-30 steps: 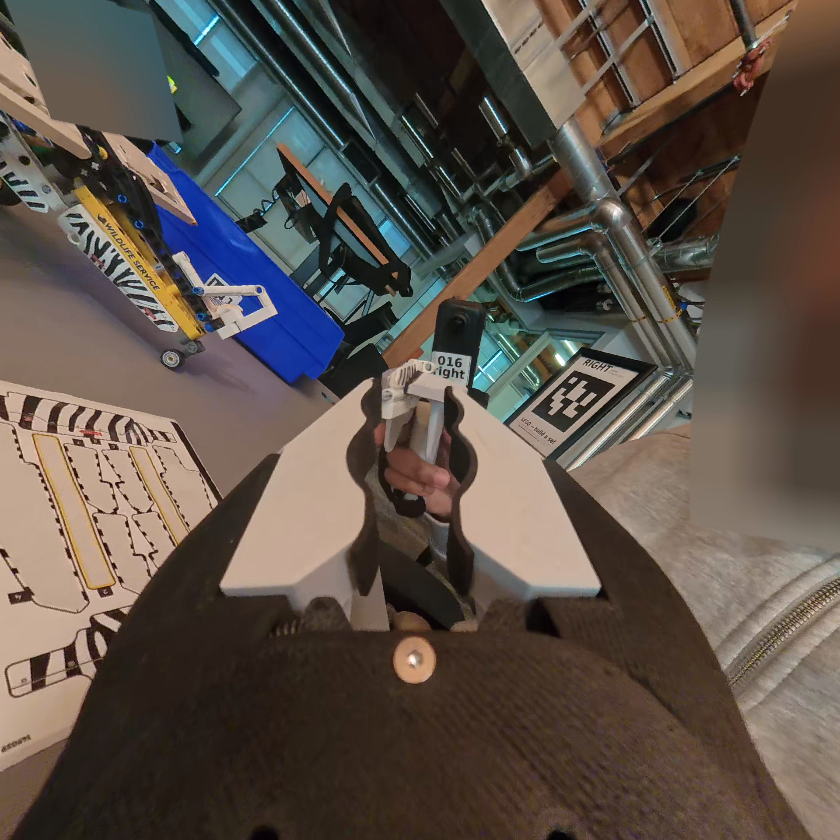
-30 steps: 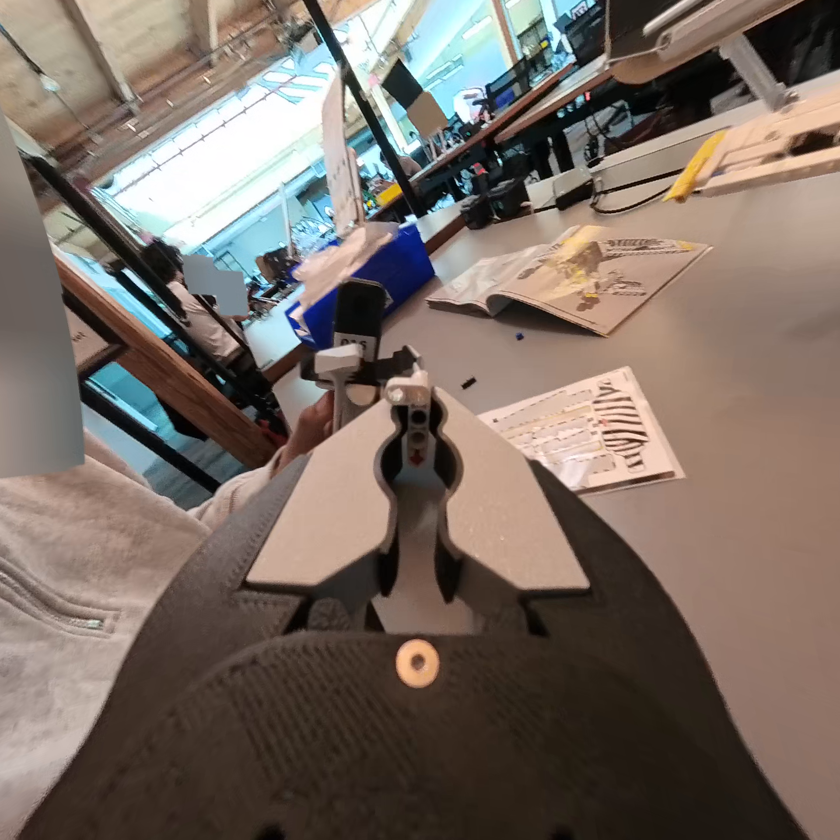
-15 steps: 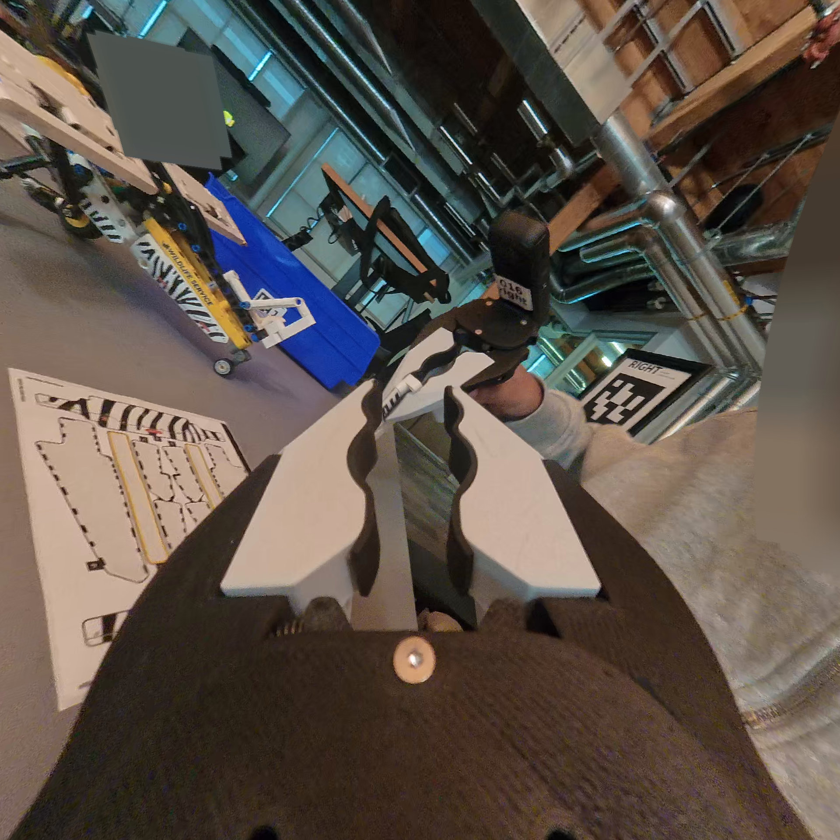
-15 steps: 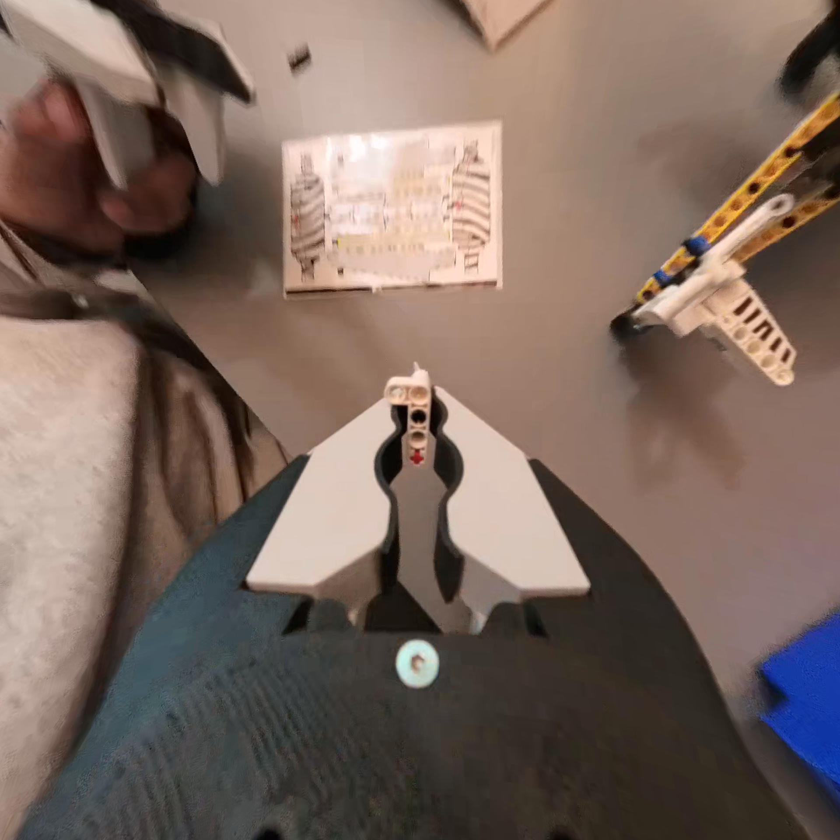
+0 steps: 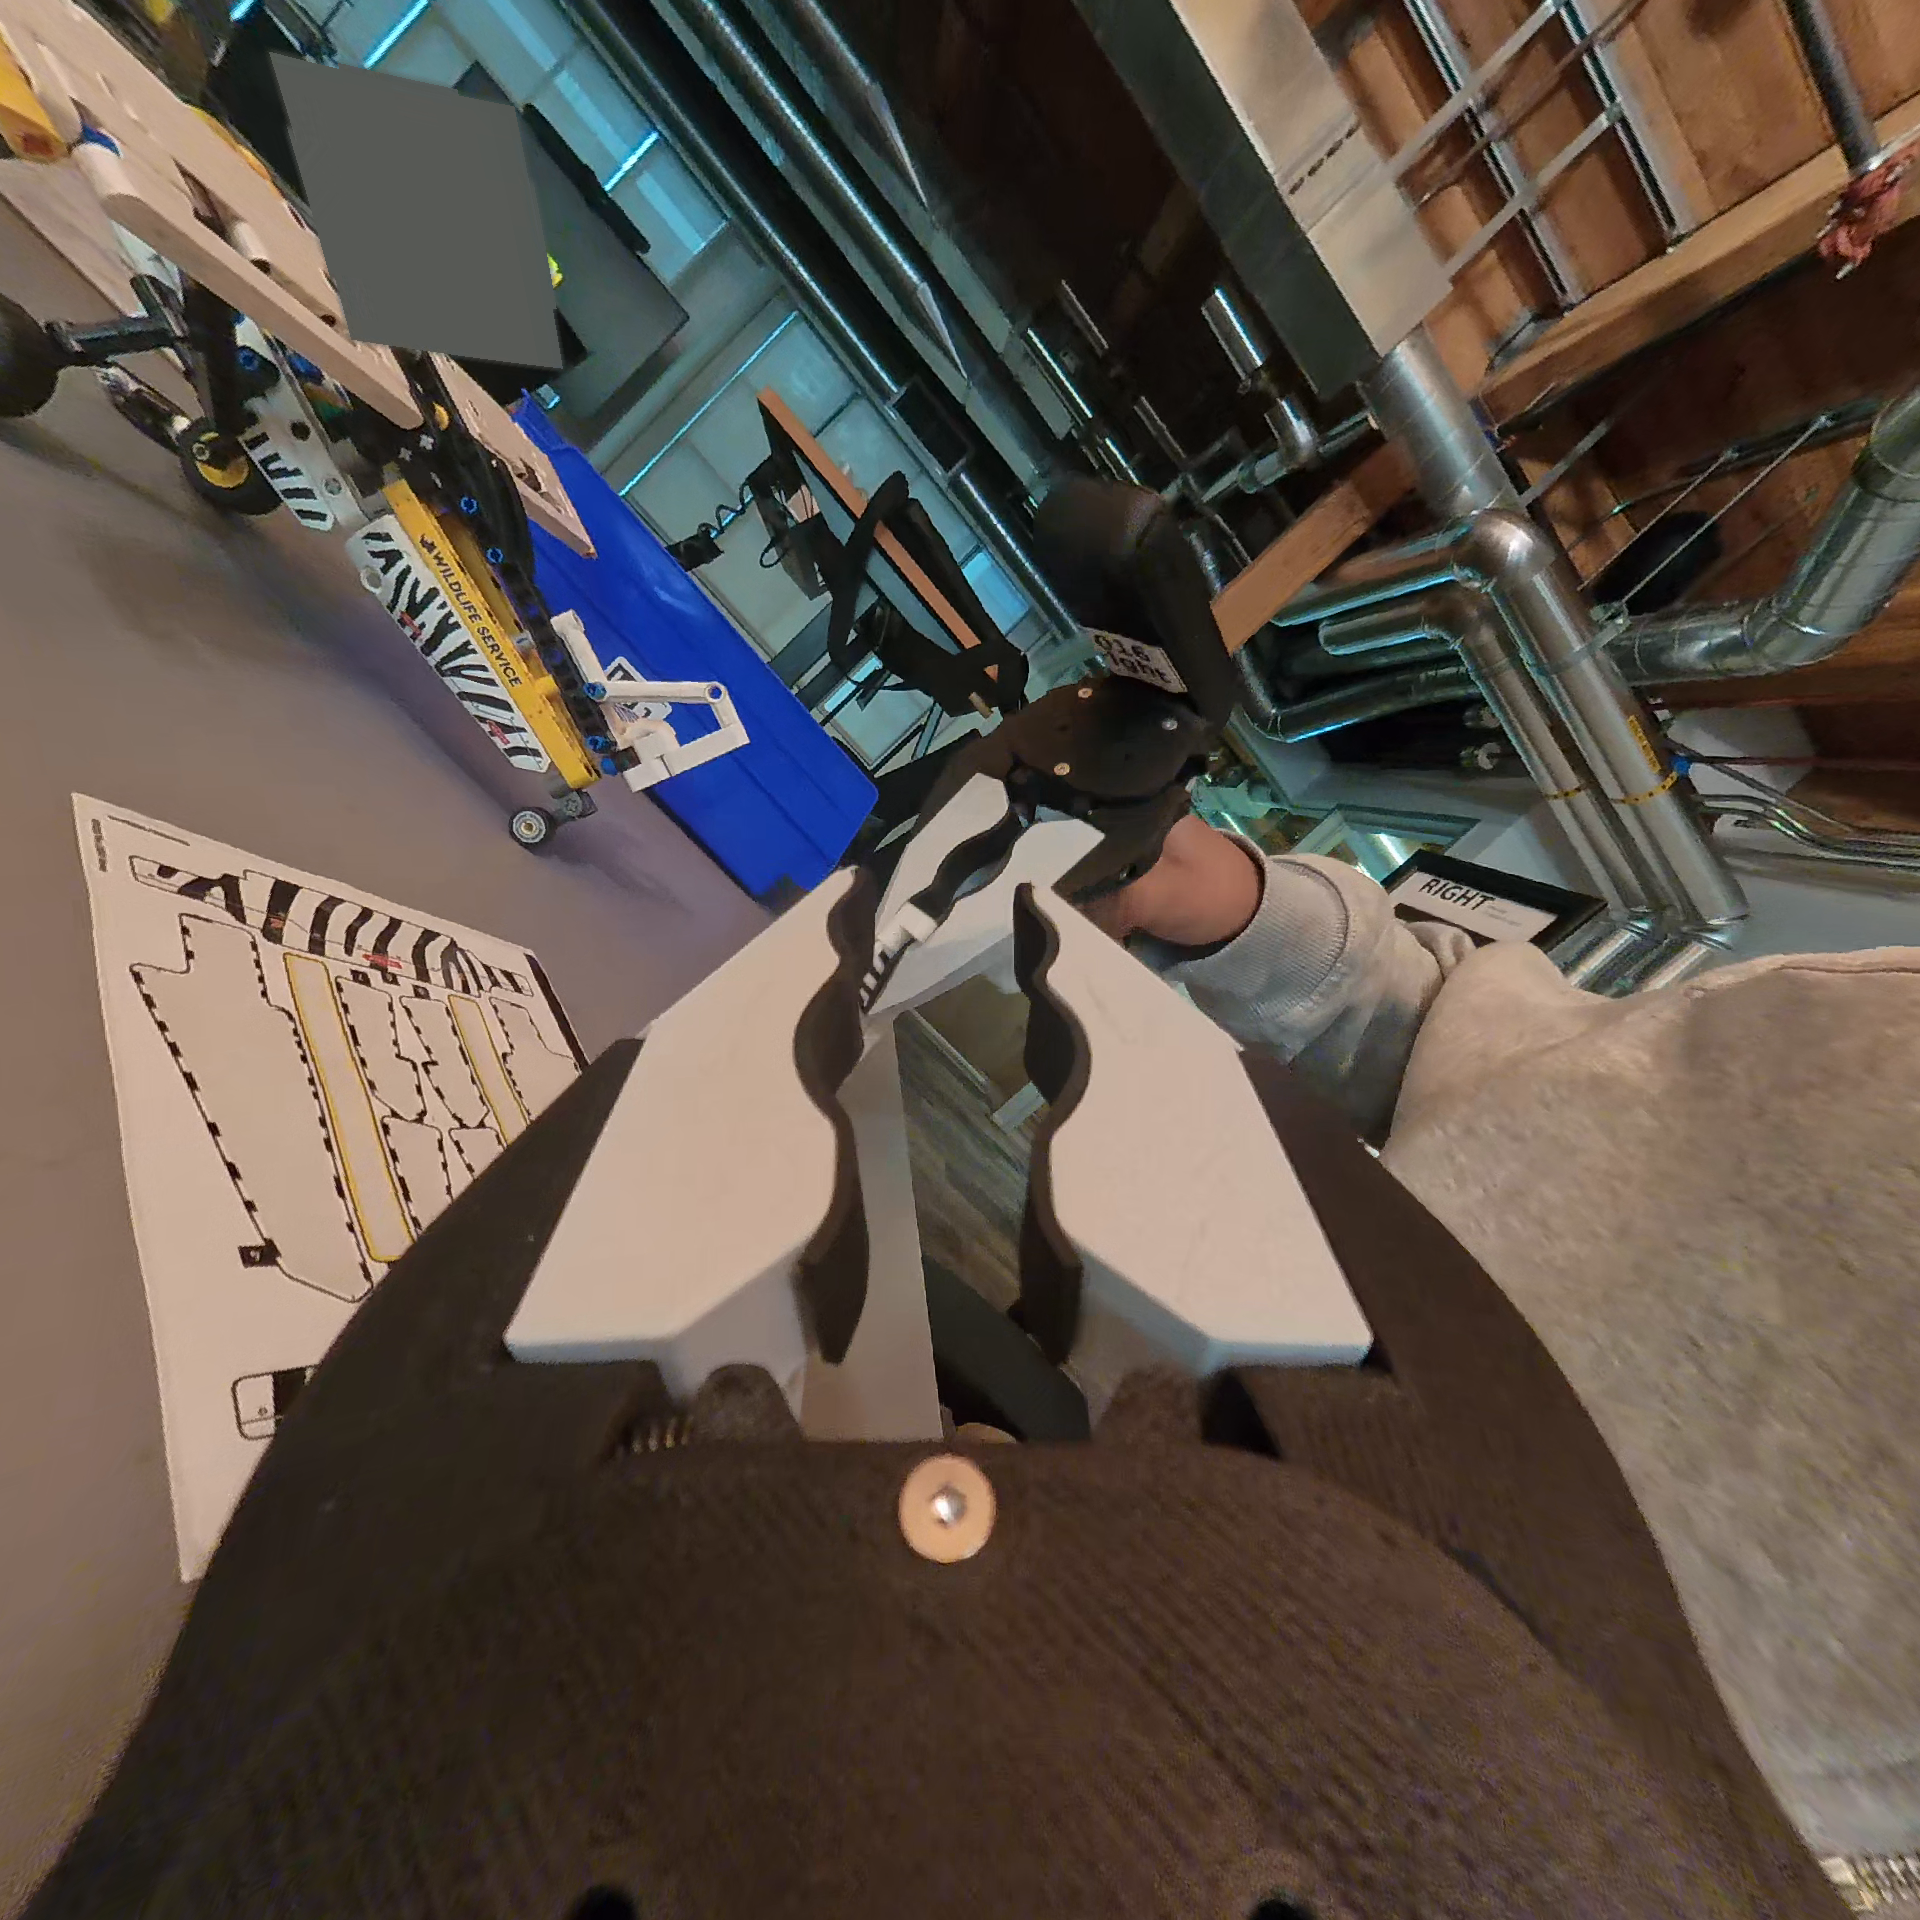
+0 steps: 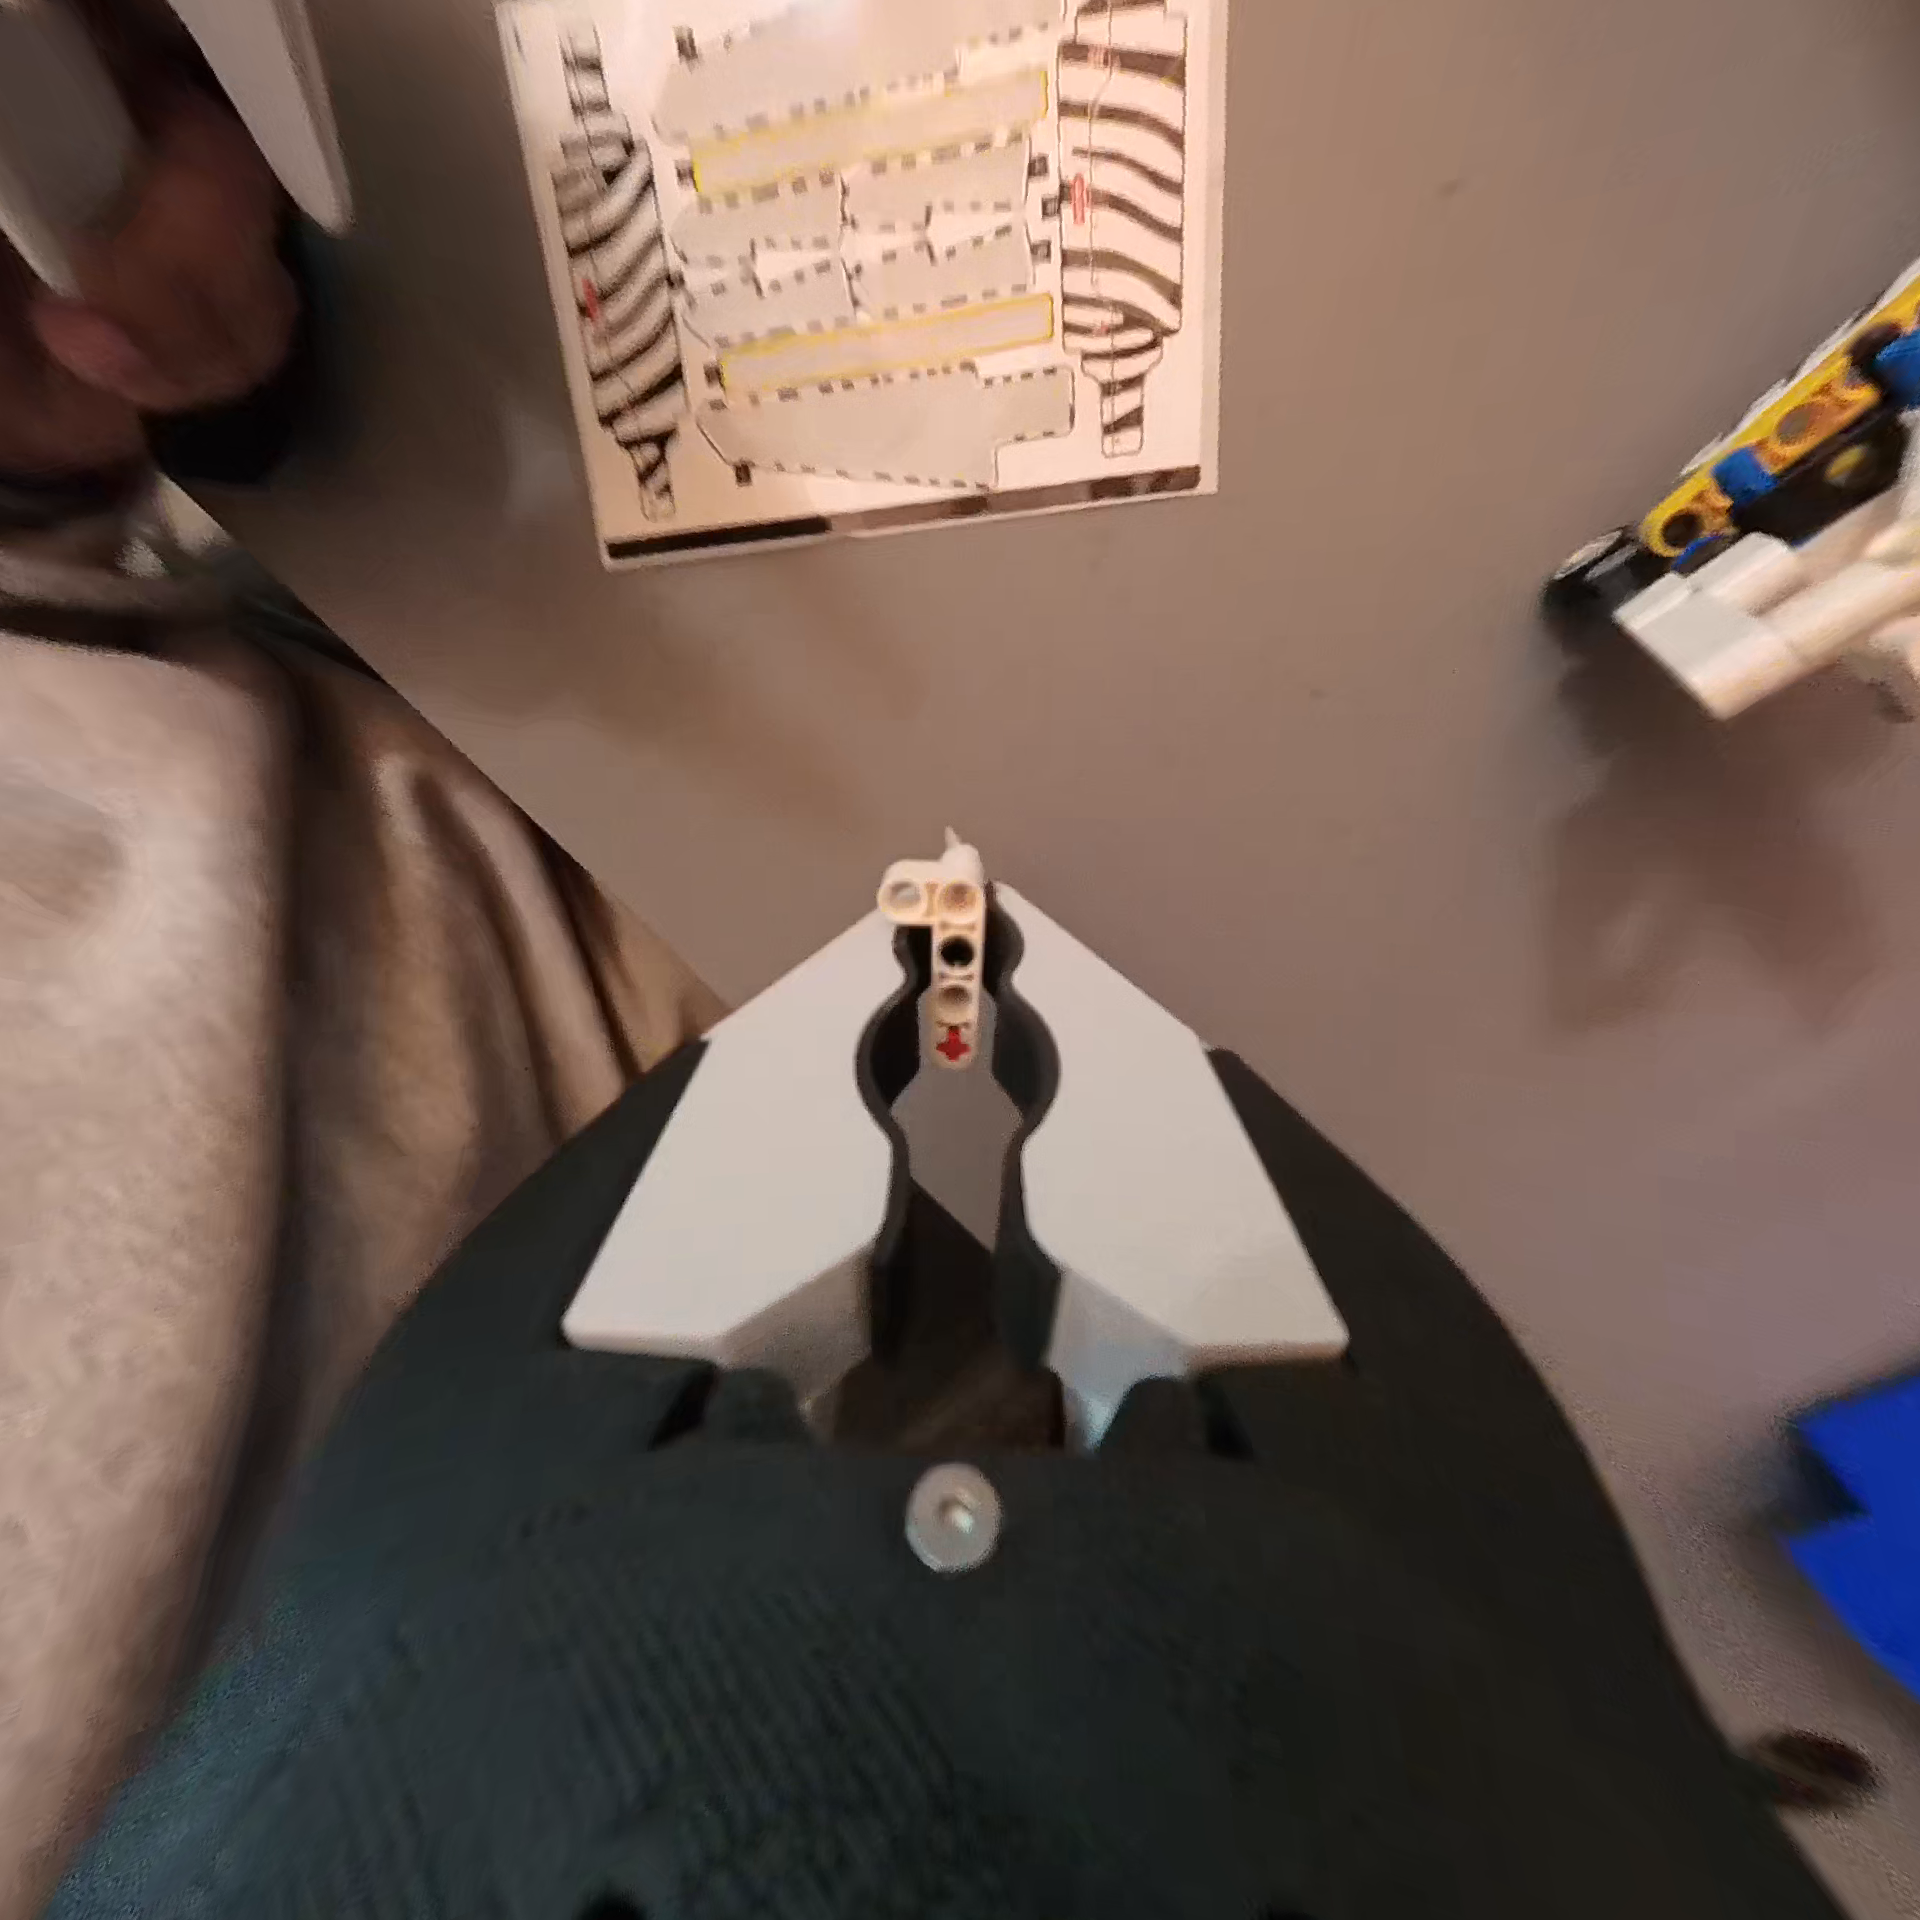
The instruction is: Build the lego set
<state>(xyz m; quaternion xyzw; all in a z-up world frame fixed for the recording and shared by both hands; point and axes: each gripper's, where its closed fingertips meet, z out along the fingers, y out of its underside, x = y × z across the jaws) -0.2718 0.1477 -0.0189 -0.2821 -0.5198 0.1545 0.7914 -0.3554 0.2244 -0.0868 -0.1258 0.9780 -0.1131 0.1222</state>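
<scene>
Grip: right hand-held gripper (image 6: 951,935) is clamped on a small white plastic L-shaped lego beam with round pin holes and a red cross-shaped axle hole (image 6: 951,971); the beam's short leg pokes out past the tips, above the grey surface (image 6: 1351,675).
Left tool: left hand-held gripper (image 5: 940,914) stands with its jaws apart and nothing between them, the right one just beyond its tips.
Handling: the beam looks light, stiff and smooth, so it should not bend or break, but such hard plastic may pivot or slip if pinched on one hole only.
Hold point: flat sides of the long leg, as now, seem best; that leaves the short leg and its holes free for joining.
Paper: white sticker sheet with zebra stripes and dashed outlines (image 6: 883,270) lies flat on the surface, ahead of the beam and apart from it.
Model: part-built yellow, white and black lego vehicle with zebra-striped panels (image 5: 457,613) stands farther off on the surface, a white linkage at its near end; probably the beam's destination, though the exact socket cannot be told.
Bin: blue plastic bin (image 5: 717,727) sits just behind the vehicle.
Risk: motion blur in the right wrist view hides fine detail of the vehicle's end.
</scene>
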